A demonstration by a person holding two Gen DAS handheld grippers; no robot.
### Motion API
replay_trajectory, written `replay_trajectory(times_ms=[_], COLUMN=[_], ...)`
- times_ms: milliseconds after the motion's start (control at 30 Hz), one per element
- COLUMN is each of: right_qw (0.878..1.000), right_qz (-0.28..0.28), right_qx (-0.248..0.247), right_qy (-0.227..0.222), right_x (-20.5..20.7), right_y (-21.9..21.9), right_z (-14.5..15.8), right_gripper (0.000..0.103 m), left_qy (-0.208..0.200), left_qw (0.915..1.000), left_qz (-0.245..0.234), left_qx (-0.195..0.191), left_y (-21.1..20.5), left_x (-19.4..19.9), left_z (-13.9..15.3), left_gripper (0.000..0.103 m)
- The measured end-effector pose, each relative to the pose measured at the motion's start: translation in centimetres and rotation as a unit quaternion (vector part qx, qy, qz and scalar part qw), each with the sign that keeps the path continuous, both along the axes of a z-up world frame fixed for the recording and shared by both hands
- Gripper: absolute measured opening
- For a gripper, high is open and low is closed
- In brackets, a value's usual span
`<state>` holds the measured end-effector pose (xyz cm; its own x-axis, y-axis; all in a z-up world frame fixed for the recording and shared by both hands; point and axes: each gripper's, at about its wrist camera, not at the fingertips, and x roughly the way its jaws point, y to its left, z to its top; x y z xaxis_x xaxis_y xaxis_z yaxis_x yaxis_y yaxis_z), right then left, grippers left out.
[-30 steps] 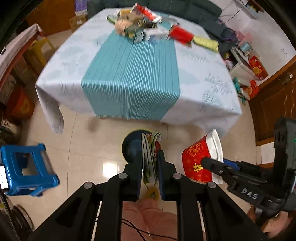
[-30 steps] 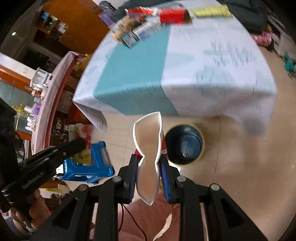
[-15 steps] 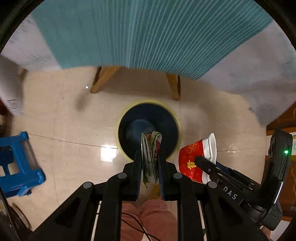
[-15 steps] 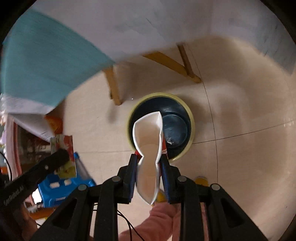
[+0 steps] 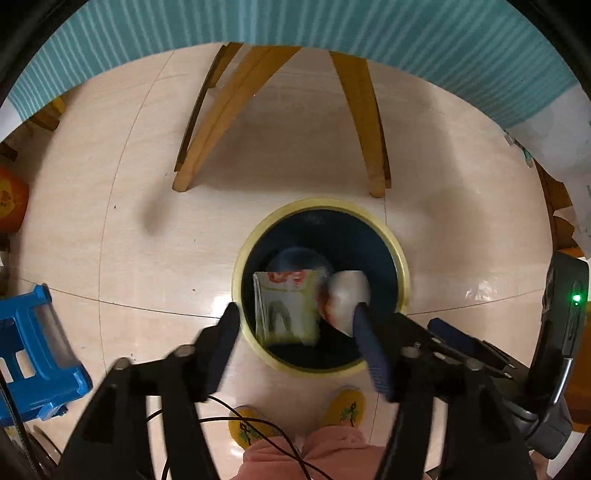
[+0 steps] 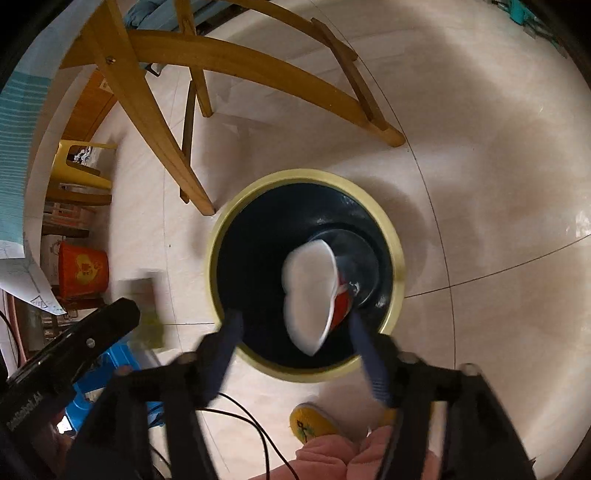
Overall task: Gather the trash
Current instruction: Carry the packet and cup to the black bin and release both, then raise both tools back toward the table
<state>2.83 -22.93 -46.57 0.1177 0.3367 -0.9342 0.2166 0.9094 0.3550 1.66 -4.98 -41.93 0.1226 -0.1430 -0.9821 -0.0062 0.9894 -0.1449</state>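
A round dark bin with a pale yellow rim (image 5: 402, 266) (image 6: 214, 251) stands on the tiled floor under the table. My left gripper (image 5: 295, 321) hovers over it with its jaws opening; a white and green snack packet (image 5: 286, 308) drops free between them into the bin. My right gripper (image 6: 293, 326) also has its jaws opening above the bin, and a squashed red and white paper cup (image 6: 312, 291) (image 5: 347, 295) falls clear of its pads. The right gripper's body (image 5: 554, 350) shows at the right of the left wrist view.
Wooden table legs (image 5: 221, 110) (image 6: 147, 110) rise just beyond the bin under a teal striped cloth (image 5: 406, 29). A blue plastic stool (image 5: 33, 350) sits left, an orange bucket (image 6: 83, 269) and yellow stool (image 6: 79, 166) further left. Yellow slippers (image 5: 345, 406) and pink trousers lie near.
Both grippers dropped from table height to just above the bin. Both sets of jaws spread apart, and the packet and the cup left the pads and are falling into the bin.
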Motion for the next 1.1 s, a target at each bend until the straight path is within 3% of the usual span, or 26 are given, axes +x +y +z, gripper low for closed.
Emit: replay_trajectory(times_ms=[233, 467, 867, 1100], right_qw=[1.0, 0.999, 0.996, 0.988], right_qz=[-0.002, 0.004, 0.029, 0.043], right_qx=[-0.017, -0.038, -0.045, -0.047], right_qy=[-0.005, -0.019, -0.069, -0.138], right_x=[-0.5, -1.7, -5.1, -7.1], right_y=[-0.1, -0.4, 0.8, 1.8], right_z=[2.9, 9.2, 25.9, 36.2], right_gripper=[0.07, 0.07, 0.07, 0.07], left_qy=[-0.005, -0.035, -0.097, -0.159], left_qw=[1.0, 0.9994, 0.9951, 0.9868], left_qz=[0.005, -0.003, -0.016, -0.023], left_qx=[-0.002, 0.002, -0.01, 0.022], left_y=[0.6, 1.0, 4.1, 5.7], left_x=[-0.1, -2.0, -6.1, -7.2], left_z=[3.2, 10.5, 28.7, 39.4], left_gripper=[0.076, 0.076, 0.076, 0.076])
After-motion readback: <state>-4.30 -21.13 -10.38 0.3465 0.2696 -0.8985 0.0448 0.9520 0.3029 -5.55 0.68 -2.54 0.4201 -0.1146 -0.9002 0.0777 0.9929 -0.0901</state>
